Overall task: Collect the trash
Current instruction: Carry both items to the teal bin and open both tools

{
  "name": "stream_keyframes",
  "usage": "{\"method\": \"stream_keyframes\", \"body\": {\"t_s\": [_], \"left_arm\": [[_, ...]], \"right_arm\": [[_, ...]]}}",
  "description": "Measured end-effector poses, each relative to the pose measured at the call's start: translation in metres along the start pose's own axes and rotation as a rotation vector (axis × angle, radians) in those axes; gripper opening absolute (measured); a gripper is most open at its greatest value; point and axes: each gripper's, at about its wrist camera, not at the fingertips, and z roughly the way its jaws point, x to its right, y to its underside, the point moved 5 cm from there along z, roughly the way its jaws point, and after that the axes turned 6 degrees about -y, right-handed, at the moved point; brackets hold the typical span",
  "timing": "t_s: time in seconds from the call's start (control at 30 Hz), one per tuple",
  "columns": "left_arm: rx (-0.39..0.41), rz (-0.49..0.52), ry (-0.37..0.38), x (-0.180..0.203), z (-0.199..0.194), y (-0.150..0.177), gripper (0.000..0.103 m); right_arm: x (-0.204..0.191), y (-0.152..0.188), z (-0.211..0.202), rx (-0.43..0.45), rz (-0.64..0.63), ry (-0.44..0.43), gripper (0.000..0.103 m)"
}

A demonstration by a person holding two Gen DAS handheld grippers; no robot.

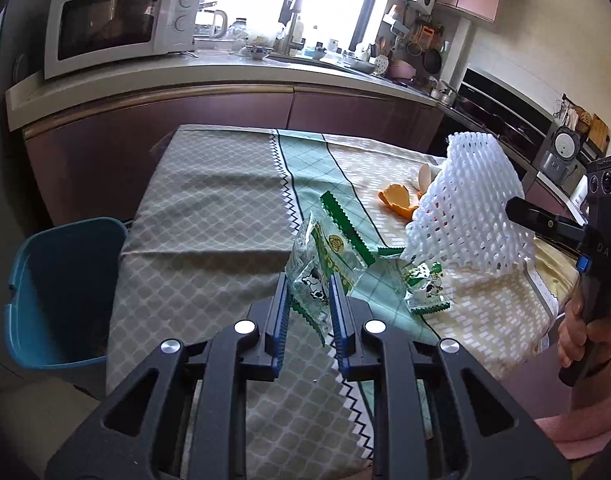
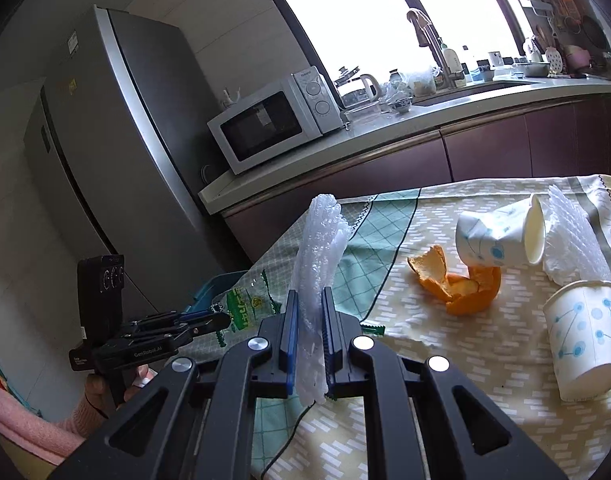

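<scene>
We've got both grippers loaded up over the table right now. Our left gripper [image 1: 308, 280] has its fingers clamped on a clear snack wrapper [image 1: 323, 268] with green print and a little cow on it; the wrapper sticks out ahead of the fingertips and hangs a bit below them, lifted off the tablecloth [image 1: 209, 208]. Off to the left of those fingers, down beside the table edge, sits the blue bin [image 1: 61, 292], open and well apart from the wrapper.

Our right gripper [image 2: 308, 300] is pinched tight on a white foam fruit net [image 2: 319, 256], which stands up tall between the fingers and pokes out above the tips. From the left wrist view the same net shows up as a big white mesh to the right of the left fingers, with the right gripper's jaw biting into its side and our hand [image 1: 581, 332] on the handle below.

Still lying on the cloth: a second small green wrapper [image 1: 427, 292] just right of the left fingers, with a torn green strip [image 1: 389, 251] near it. Ahead and to the right of the right fingers there's orange peel [image 2: 457, 284], a paper cup on its side [image 2: 501, 236] touching the peel, another foam net [image 2: 573, 240] behind that cup, and a second paper cup [image 2: 585, 340] tipped over further right, nearer to us.

Behind everything, a microwave [image 2: 277, 120] on the counter and a fridge [image 2: 105, 140] beside it.
</scene>
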Motion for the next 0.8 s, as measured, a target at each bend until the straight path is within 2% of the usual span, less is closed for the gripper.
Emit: {"method": "stream_keyframes", "body": {"t_s": [0.23, 0.5, 0.63, 0.8], "left_arm": [[0.050, -0.079, -0.098, -0.057, -0.024, -0.006, 0.020], [0.084, -0.167, -0.307, -0.142, -0.049, -0.002, 0.021], [0.067, -0.204, -0.379, -0.179, -0.048, 0.004, 0.021], [0.036, -0.238, -0.420, -0.203, -0.035, 0.013, 0.021]], "right_arm": [[-0.030, -0.012, 0.038, -0.049, -0.048, -0.098, 0.010], [-0.080, -0.025, 0.122, -0.138, -0.088, -0.229, 0.010], [-0.103, -0.027, 0.166, -0.184, -0.113, -0.250, 0.010], [-0.119, -0.017, 0.220, -0.268, -0.128, -0.234, 0.010]]}}
